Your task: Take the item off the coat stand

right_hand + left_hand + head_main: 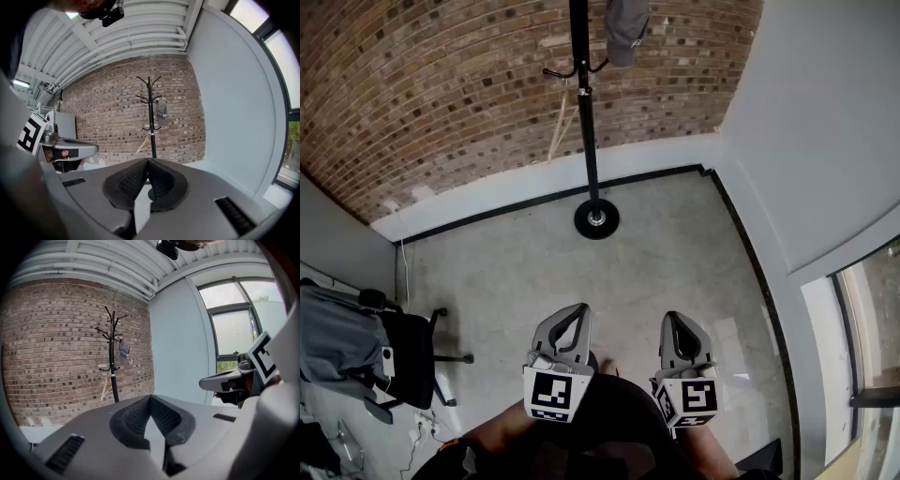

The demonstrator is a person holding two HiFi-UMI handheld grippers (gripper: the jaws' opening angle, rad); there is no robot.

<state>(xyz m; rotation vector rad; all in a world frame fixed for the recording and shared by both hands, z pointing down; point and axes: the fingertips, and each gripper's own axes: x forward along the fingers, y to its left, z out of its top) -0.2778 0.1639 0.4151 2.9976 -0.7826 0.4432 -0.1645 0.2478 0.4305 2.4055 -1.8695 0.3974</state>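
Well ahead of both pairs of jaws stands the coat stand (586, 112), a grey cloth item (624, 28) hanging high on it. It looks light and limp, so pinching a fold near its top should do. Left gripper (580, 309) and right gripper (673, 319) are closed, empty.

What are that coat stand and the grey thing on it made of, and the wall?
Coat stand: probably metal with a black finish; thin straight pole, disc base. Grey item: looks like soft matte cloth, hanging limp; which garment I cannot tell. Wall: bare brick, red-brown with pale mortar lines.
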